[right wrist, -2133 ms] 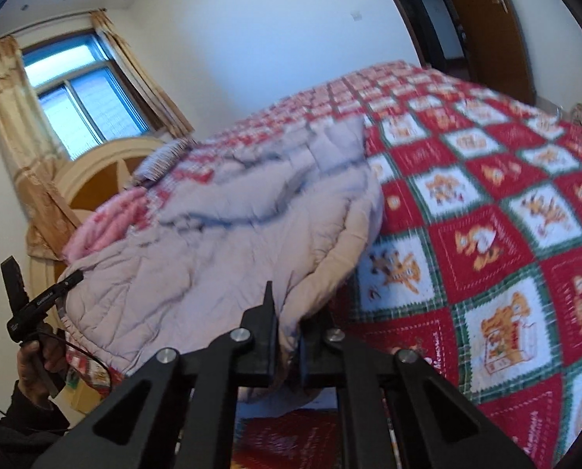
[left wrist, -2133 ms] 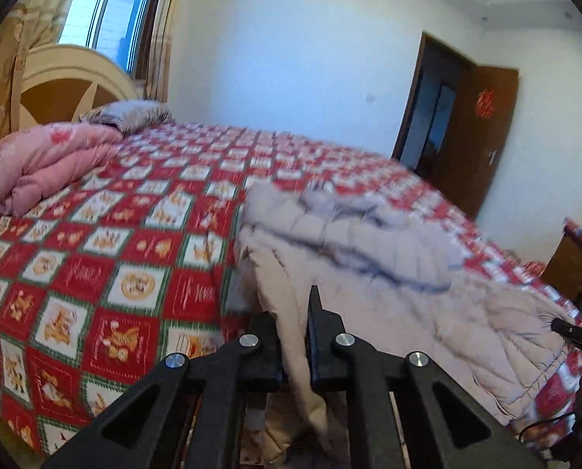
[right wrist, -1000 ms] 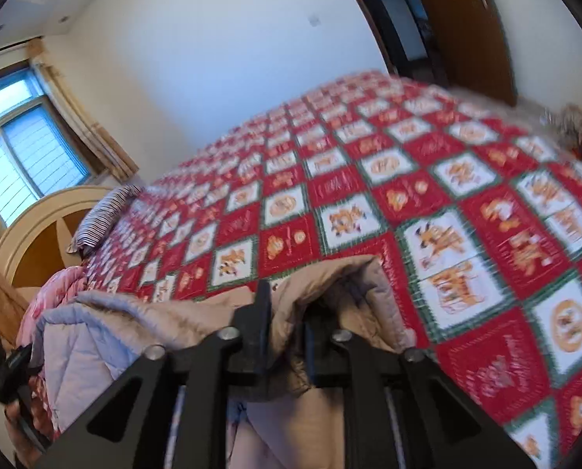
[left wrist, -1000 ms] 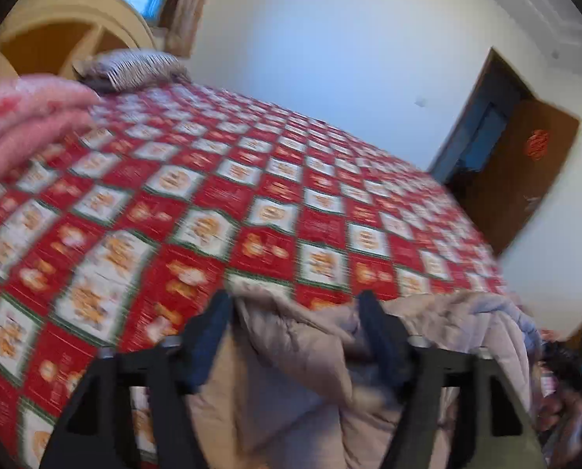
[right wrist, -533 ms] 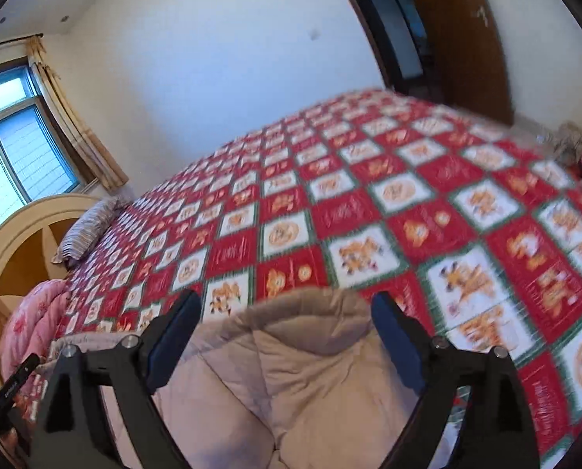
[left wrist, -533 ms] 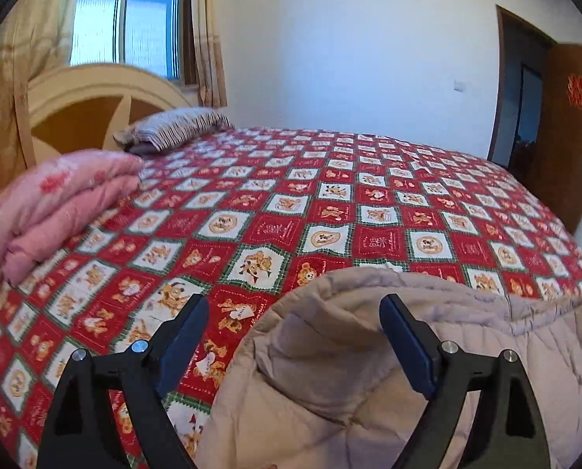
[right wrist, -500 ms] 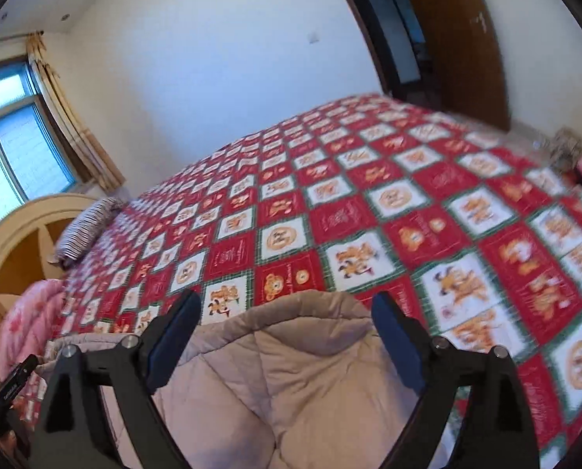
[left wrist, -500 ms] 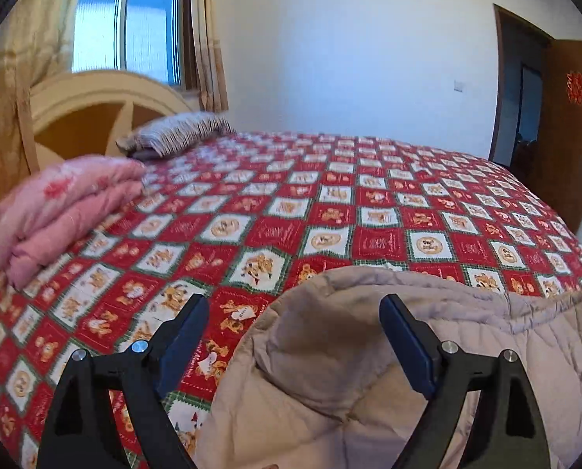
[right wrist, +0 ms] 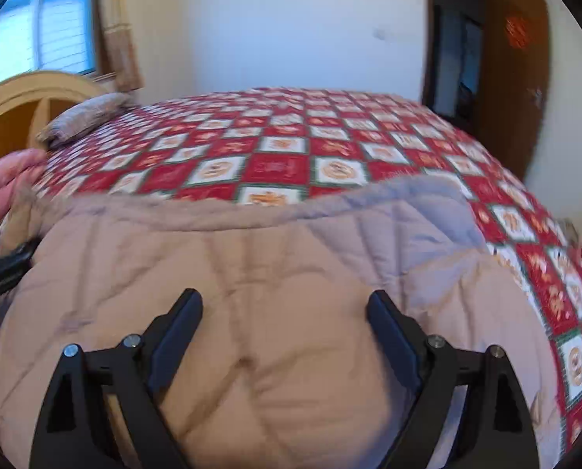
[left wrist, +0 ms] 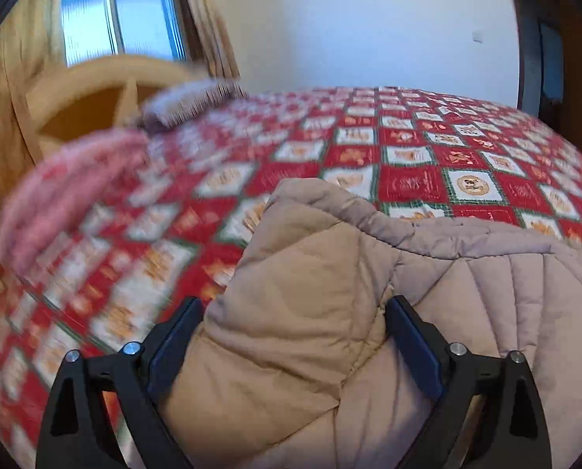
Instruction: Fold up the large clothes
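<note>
Both grippers released over the padded coat

The left gripper [left wrist: 292, 332] and right gripper [right wrist: 285, 324] stand wide apart, gripping nothing; the beige quilted coat [right wrist: 275, 273] lies at six o'clock on the red checked bedspread [right wrist: 283, 136], apparently laid flat for folding.

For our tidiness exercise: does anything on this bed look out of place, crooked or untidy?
Only the beige padded coat: it lies bunched near the edge of the bed, its top fold wavy. Both grippers, left and right, are open over it. Nothing is spilled or torn.
</note>
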